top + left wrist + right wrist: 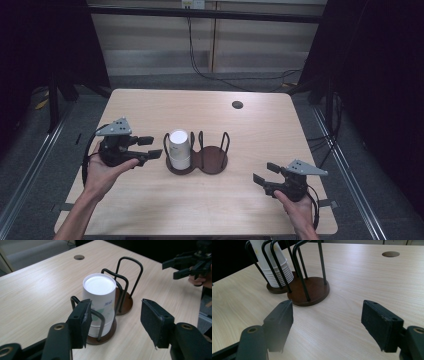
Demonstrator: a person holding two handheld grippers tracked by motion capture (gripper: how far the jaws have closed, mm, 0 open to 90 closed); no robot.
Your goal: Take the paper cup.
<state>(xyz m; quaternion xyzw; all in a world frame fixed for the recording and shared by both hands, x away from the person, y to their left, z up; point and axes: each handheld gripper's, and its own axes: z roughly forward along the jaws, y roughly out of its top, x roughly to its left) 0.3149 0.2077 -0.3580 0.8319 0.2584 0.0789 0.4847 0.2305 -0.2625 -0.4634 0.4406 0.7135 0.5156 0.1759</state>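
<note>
My left gripper point(150, 147) has its jaws spread wide with nothing between them; it sits just to the left of the cup stack point(179, 149), near it but not touching. In the left gripper view the stack point(100, 302) stands framed beyond the left jaw. My right gripper point(264, 172) is also spread wide and holds nothing, well apart from the stack at the near right of the table point(150, 105), pointing back toward the holder.

The stack is white paper cups nested upside down, the flat round base of the outermost one facing up. A faint green and blue print runs along its side, and the rolled rims bunch into tight ridges at the bottom, clear in the right gripper view point(277, 270). It stands upright in the left compartment of a two-place cup holder point(212, 159): two joined dark brown round bases with black wire loops rising around each. The right compartment is bare. A round cable hole point(237, 104) sits toward the far right of the tabletop.
</note>
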